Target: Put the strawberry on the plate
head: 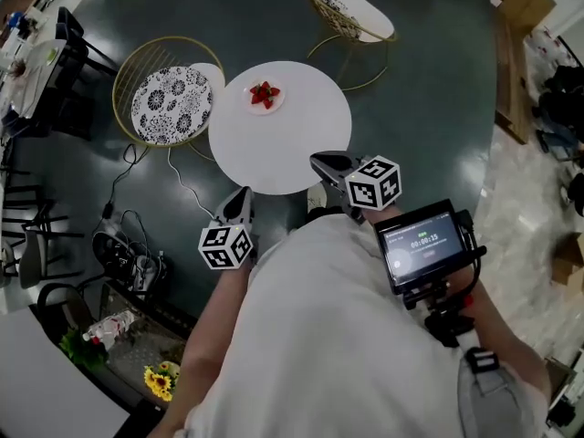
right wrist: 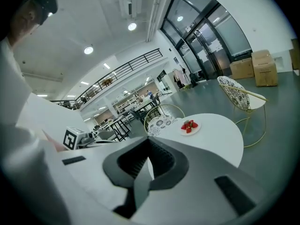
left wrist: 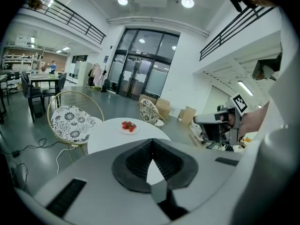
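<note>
Several red strawberries [head: 265, 92] lie on a small white plate [head: 254, 107] at the far side of a round white table [head: 301, 144]. My left gripper [head: 239, 195] hangs shut and empty off the table's near edge, close to my body. At the near right edge my right gripper [head: 319, 161] is also shut, with nothing in it. In the left gripper view the jaws [left wrist: 151, 142] meet, and the strawberries [left wrist: 128, 124] lie far ahead. In the right gripper view the jaws [right wrist: 149, 140] are closed too, with the plate [right wrist: 190, 129] well beyond them.
A gold wire chair with a patterned cushion [head: 169, 103] stands left of the table, and another chair [head: 351, 12] behind it. Cables [head: 128, 245] trail over the dark floor at left. A small monitor [head: 422, 245] is mounted by my right arm. Flowers [head: 160, 381] lie lower left.
</note>
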The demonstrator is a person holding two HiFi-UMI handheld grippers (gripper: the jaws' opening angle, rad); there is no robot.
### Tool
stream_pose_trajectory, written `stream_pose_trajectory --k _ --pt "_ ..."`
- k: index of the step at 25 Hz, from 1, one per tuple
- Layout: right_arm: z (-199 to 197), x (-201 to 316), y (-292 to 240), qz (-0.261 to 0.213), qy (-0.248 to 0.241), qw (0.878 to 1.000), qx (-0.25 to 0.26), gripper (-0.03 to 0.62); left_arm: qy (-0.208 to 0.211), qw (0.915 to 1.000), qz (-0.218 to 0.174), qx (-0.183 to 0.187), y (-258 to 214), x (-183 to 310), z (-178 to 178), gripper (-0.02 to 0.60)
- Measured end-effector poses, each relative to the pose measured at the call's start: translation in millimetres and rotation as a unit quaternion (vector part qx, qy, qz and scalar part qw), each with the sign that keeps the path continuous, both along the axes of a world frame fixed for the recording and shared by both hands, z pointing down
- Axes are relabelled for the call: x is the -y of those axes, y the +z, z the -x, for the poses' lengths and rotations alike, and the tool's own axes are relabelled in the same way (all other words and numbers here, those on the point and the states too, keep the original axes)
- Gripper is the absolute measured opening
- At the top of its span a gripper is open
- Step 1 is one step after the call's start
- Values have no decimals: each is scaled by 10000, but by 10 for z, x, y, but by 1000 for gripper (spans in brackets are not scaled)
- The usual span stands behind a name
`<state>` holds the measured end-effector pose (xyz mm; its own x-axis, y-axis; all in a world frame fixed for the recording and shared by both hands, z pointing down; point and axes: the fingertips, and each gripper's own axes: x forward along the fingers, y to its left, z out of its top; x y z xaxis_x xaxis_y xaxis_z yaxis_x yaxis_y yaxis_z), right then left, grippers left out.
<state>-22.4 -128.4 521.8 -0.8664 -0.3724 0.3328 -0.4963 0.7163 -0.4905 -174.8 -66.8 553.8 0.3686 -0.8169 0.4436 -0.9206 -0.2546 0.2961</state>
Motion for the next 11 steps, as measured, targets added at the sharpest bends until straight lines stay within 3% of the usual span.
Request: stream_pose_trajectory --k 6,11 --pt "34 10 -36 19 59 9999 86 6 368 9993 -75 55 -60 101 -164 8" --pt "84 -34 -46 41 -27 10000 59 8 637 9973 -253 -273 -155 106 -276 8"
